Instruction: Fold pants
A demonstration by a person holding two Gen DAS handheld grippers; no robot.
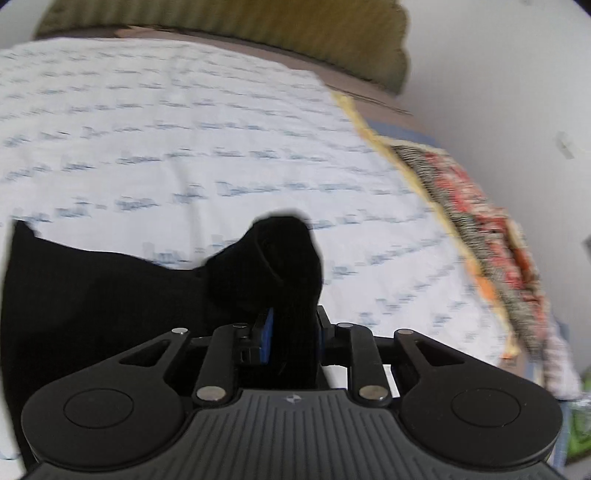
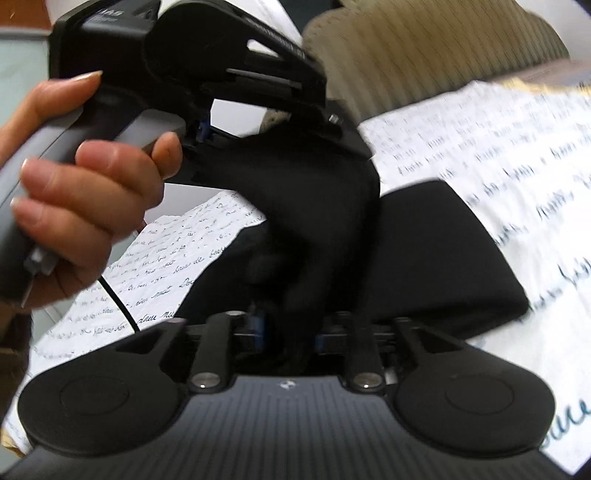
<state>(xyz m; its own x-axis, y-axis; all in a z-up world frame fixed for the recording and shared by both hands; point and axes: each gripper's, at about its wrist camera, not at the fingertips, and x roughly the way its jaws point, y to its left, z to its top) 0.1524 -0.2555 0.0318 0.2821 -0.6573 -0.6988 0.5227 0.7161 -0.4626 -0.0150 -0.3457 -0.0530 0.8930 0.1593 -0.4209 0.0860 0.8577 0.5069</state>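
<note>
The black pants (image 1: 92, 295) lie on the white sheet with blue script (image 1: 184, 129). A bunched fold of them (image 1: 284, 254) rises between the blue pads of my left gripper (image 1: 295, 328) and fills the gap, so it is shut on the cloth. In the right wrist view the pants (image 2: 436, 258) spread to the right, and a bunch (image 2: 314, 206) runs from my right gripper (image 2: 290, 332) up to the left gripper (image 2: 258, 122), held by a hand (image 2: 85, 206). The right jaws stand slightly apart around the cloth, with a dark gap beside the left pad (image 2: 257, 326).
A ribbed olive headboard cushion (image 1: 258, 26) borders the bed's far side. A patterned red and yellow cloth (image 1: 476, 218) runs along the bed's right edge by a white wall (image 1: 517, 92). A black cable (image 2: 118, 295) hangs below the hand.
</note>
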